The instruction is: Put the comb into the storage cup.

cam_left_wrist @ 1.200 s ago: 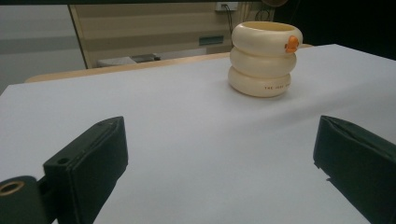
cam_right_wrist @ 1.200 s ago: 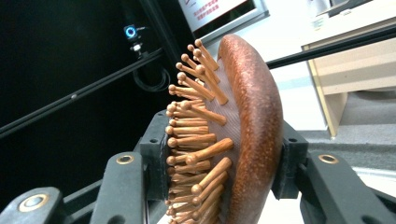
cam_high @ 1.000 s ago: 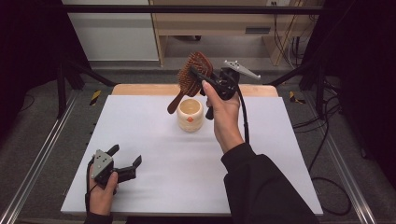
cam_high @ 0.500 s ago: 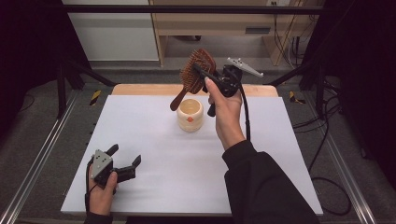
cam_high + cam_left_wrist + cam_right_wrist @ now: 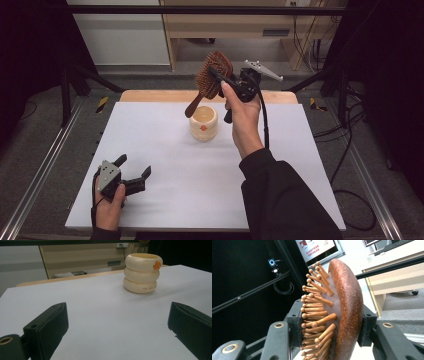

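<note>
The right gripper (image 5: 220, 80) clamped the brush (image 5: 214, 75) at frame top – its handle needed centring over the cup (image 5: 204, 123); the left gripper (image 5: 134, 172) stood open, empty.

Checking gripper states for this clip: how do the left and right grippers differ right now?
The right gripper is shut on the wooden hairbrush, raised above the cream cup; the left gripper is open with nothing between its jaws, low over the white table. Both are hand-held, black and two-jawed.
</note>
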Available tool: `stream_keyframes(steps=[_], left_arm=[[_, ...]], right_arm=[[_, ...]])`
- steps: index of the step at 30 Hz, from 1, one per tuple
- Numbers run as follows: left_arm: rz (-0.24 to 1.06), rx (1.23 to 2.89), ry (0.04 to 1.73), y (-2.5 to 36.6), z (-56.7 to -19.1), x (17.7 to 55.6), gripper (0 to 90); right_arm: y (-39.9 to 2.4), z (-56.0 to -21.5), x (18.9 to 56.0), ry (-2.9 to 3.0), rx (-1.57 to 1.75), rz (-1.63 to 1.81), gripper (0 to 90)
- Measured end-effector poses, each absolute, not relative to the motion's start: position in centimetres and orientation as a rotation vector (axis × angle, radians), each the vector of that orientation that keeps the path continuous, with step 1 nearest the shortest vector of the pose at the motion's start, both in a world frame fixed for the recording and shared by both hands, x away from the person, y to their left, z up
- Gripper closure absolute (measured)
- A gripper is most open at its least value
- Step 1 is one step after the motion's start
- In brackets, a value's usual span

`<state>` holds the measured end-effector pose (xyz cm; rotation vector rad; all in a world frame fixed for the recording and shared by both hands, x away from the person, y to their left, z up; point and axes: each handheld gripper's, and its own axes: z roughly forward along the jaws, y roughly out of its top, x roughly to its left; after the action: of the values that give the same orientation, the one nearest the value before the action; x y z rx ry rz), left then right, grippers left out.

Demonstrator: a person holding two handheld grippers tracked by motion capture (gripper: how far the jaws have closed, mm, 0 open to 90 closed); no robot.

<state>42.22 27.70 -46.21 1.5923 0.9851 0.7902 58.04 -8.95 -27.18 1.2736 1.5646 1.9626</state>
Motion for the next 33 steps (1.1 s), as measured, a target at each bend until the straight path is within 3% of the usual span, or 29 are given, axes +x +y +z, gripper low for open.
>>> stream_keyframes(steps=[33], left_arm=[[0.807,1.572,0.991,27.94,-46.18,42.24,3.1]], right_arm=[[-9.76,-27.35,58.93,1.553,1.29,1.916,50.7]])
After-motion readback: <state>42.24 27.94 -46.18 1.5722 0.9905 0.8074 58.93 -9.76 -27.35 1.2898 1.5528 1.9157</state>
